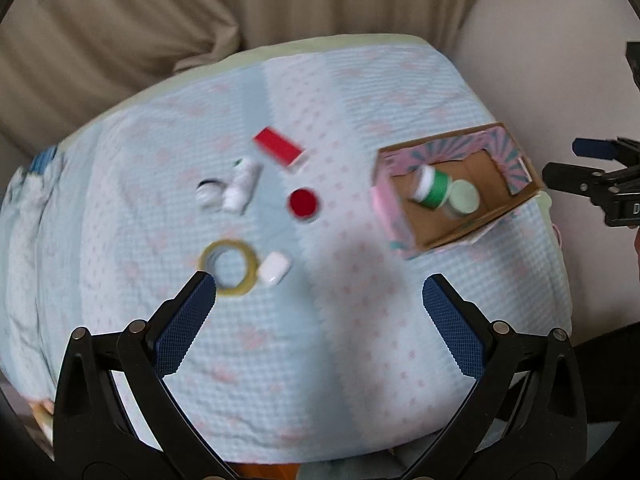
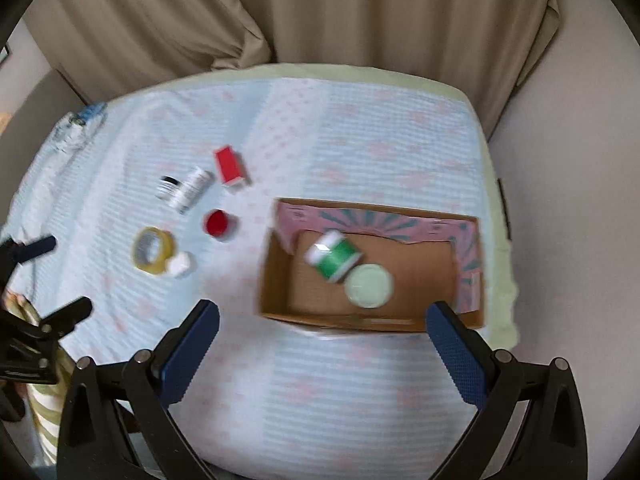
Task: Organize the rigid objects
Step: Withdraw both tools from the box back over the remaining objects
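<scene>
cardboard box (image 2: 276, 276) holds two jars; six items wait on the blanket (image 1: 320, 340). left gripper (image 1: 319, 300) and right gripper (image 2: 322, 326) both gape wide, empty. next likely the tape roll (image 1: 229, 267): lower, close across its rim.

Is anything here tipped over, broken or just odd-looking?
Yes. In the cardboard box, the green bottle lies on its side beside an upright pale-lidded jar. The box's back flap looks torn along its edge. On the cloth, a white bottle also lies toppled.
</scene>
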Demonstrator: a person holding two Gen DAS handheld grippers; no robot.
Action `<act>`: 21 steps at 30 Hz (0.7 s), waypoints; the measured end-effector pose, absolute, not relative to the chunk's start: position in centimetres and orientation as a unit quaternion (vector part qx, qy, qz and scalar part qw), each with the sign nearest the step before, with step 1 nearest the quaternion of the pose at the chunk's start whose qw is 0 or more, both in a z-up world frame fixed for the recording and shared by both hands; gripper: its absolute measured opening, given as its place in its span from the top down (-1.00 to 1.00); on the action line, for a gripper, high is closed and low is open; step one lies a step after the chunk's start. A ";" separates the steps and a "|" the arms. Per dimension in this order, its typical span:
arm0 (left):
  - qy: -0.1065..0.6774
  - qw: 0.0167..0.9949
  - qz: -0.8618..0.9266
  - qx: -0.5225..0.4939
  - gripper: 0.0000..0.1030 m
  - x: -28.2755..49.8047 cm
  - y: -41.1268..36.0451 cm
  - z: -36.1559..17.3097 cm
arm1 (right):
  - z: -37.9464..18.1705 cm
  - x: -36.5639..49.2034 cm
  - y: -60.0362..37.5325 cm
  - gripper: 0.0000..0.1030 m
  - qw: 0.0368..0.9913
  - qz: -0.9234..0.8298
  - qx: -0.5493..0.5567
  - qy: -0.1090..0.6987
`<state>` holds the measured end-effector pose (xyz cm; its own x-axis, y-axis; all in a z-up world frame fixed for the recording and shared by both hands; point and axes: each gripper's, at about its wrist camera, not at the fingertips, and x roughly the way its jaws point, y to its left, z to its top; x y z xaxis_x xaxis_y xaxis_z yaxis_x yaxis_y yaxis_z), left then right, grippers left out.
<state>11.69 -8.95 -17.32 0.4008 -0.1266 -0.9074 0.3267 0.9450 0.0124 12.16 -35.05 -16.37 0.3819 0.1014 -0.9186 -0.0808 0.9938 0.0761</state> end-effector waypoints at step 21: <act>0.538 0.810 -0.187 0.142 -1.00 14.4 6.8 -31.8 | -24.3 15.7 -15.3 -1.00 0.859 0.064 0.018 0.508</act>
<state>14.41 6.76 -31.75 0.3520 -0.1505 -0.9238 0.4562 0.8894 0.0290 15.69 -15.33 -24.34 0.4752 0.1283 -0.8705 -0.0915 0.9912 0.0961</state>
